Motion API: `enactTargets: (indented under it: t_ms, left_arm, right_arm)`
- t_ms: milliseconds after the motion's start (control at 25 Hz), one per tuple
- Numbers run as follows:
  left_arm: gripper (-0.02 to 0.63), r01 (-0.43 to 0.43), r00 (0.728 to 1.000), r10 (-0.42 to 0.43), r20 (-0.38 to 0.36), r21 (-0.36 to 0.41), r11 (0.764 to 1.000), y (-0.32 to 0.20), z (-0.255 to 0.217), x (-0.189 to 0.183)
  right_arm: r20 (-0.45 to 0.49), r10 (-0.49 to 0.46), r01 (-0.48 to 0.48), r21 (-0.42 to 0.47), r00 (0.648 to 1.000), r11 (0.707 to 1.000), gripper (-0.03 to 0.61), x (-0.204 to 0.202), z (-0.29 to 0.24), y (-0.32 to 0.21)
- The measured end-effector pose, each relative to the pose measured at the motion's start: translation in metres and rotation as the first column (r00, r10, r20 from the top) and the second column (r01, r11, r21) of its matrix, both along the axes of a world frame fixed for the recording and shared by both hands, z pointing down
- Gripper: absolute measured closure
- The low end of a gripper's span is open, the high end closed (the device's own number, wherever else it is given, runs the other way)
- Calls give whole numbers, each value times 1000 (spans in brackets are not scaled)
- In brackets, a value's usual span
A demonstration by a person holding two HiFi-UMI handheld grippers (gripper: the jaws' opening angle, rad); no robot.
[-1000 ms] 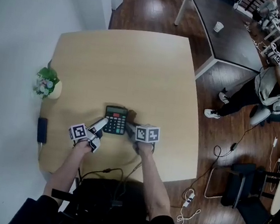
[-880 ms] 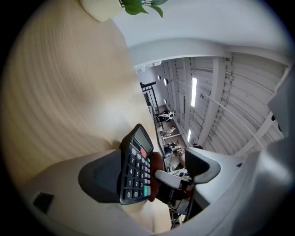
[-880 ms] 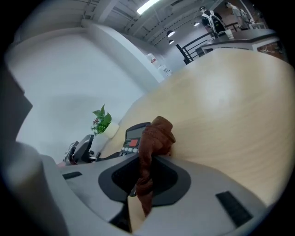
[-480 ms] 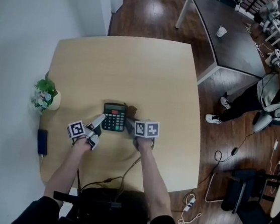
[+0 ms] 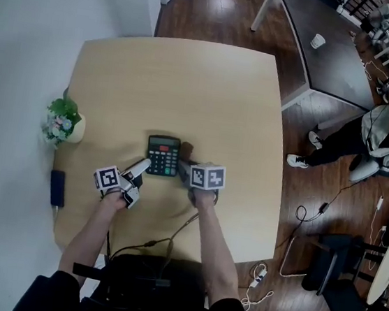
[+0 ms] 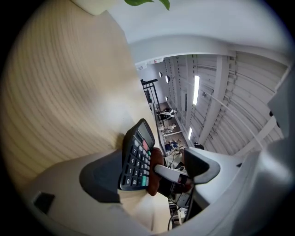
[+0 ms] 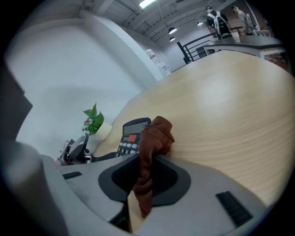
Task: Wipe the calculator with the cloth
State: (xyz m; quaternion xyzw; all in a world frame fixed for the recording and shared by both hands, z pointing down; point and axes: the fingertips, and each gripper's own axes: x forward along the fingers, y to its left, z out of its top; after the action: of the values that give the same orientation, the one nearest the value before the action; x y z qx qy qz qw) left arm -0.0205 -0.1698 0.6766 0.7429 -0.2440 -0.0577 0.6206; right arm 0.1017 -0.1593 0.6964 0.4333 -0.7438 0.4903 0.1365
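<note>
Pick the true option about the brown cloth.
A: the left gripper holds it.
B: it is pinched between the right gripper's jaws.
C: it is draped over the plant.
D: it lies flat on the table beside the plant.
B: the right gripper view shows the brown cloth bunched up and clamped in the right gripper, between its jaws, close beside the calculator.

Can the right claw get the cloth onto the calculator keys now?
Likely yes. The right claw is shut on the cloth, which sits beside the calculator at its right edge. The keys are bare, and the left claw is clear of them.
</note>
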Motion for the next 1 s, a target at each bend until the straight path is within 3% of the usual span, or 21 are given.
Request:
enactTargets:
  t_ms: [120, 240, 360, 480, 560, 680, 840, 1000]
  left_arm:
    - [186, 3, 1000, -3, 25, -8, 1000, 1, 4, 0]
    - [184, 15, 999, -15, -40, -13, 1000, -1, -2, 4]
    - [186, 12, 1000, -12, -29, -3, 1000, -2, 1, 2]
    - [186, 14, 998, -13, -66, 3, 1000, 2, -4, 4]
    - [186, 17, 994, -16, -108, 7, 1000, 13, -15, -1]
    - [192, 45, 983, -38, -182, 36, 998, 37, -43, -20]
    - [243, 74, 957, -54, -284, 59, 996, 79, -77, -53]
    - [295, 118, 927, -77, -367, 90, 989, 108, -101, -93]
  right_arm:
    - [12, 3, -3, -5, 1000, 1000, 517, 2, 1, -2]
    - [21, 6, -6, -12, 1000, 1000, 517, 1, 2, -2]
    - [38, 17, -17, -6, 999, 1000, 515, 2, 3, -2]
    - [105, 108, -110, 12, 989, 994, 516, 16, -2, 2]
    - [180, 218, -225, 19, 959, 974, 517, 33, -13, 19]
    - [341, 384, -417, 29, 858, 908, 517, 64, -42, 75]
    - [573, 550, -645, -49, 607, 763, 517, 89, -74, 199]
    - [586, 644, -786, -20, 491, 618, 518, 114, -89, 316]
